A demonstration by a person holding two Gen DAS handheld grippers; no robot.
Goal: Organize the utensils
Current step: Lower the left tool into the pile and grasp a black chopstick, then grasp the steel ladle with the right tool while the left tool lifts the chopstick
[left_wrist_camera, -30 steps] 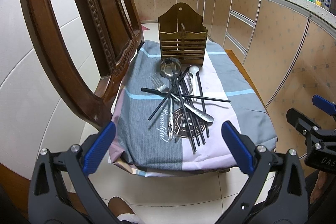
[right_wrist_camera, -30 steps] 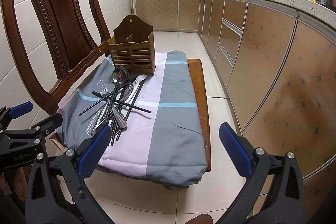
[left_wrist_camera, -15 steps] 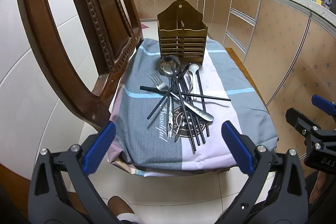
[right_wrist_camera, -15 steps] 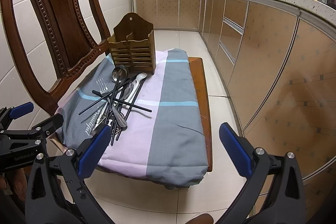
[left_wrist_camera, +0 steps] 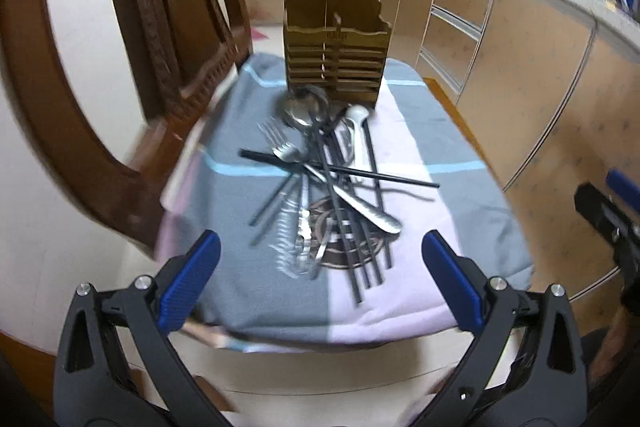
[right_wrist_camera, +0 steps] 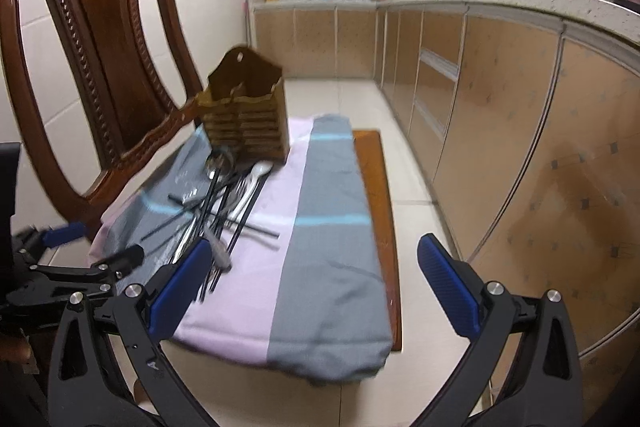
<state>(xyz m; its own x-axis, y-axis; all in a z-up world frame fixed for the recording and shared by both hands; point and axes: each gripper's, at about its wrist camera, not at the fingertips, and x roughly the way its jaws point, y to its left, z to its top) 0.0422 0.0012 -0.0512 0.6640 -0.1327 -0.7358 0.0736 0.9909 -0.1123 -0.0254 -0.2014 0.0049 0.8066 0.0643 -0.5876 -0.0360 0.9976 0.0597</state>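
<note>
A pile of utensils [left_wrist_camera: 332,183] lies on a cloth-covered stool [left_wrist_camera: 440,287]: metal spoons, forks, a white spoon [left_wrist_camera: 358,131] and several black chopsticks. A brown wooden utensil holder [left_wrist_camera: 336,43] stands upright behind the pile. My left gripper [left_wrist_camera: 320,275] is open and empty, just short of the stool's near edge. My right gripper [right_wrist_camera: 312,283] is open and empty, over the stool's near right part. The pile [right_wrist_camera: 228,203] and the holder [right_wrist_camera: 246,115] also show in the right wrist view, to the left.
A carved wooden chair back [left_wrist_camera: 168,27] rises at the stool's left. Kitchen cabinets [right_wrist_camera: 500,107] run along the right under a counter. The cloth [right_wrist_camera: 332,227] hangs over the stool's edges. Tiled floor [right_wrist_camera: 416,187] lies between the stool and the cabinets.
Both grippers have moved forward toward the stool, so the pile and the holder look larger. Both views are blurred by motion. The utensils have not moved.
</note>
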